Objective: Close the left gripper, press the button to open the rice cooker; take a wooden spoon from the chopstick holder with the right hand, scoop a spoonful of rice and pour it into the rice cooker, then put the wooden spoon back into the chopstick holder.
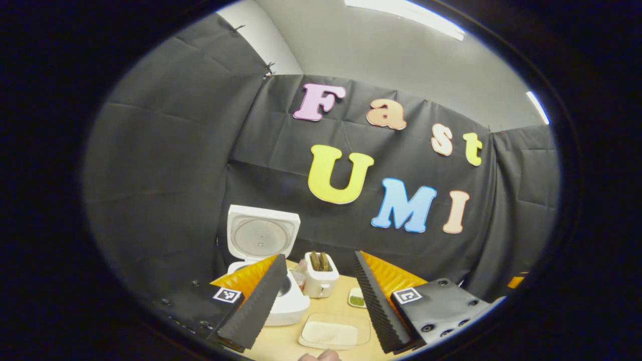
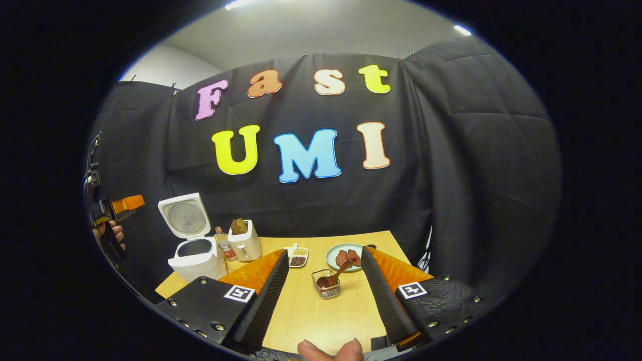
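The white rice cooker (image 1: 293, 303) stands with its lid (image 1: 261, 235) up, at the table's left; in the right gripper view the cooker (image 2: 195, 253) shows its open pot. A shallow tray of rice (image 1: 335, 331) lies near the table's front. The wire chopstick holder (image 2: 326, 290) sits mid-table with the wooden spoon (image 2: 335, 277) leaning in it. My right gripper (image 2: 325, 252) hangs open above the table, well short of the holder, which lies between its fingers. My left gripper (image 1: 318, 258) is open and empty, raised off the table, the cooker behind its left finger.
A white toaster (image 2: 244, 241) with bread and two bottles (image 2: 224, 246) stand beside the cooker. A divided dish of grains (image 2: 298, 258) and a plate (image 2: 333, 253) of brown pieces sit farther back. A hand (image 2: 114, 234) holds the left gripper (image 2: 120, 205) off the table's left edge.
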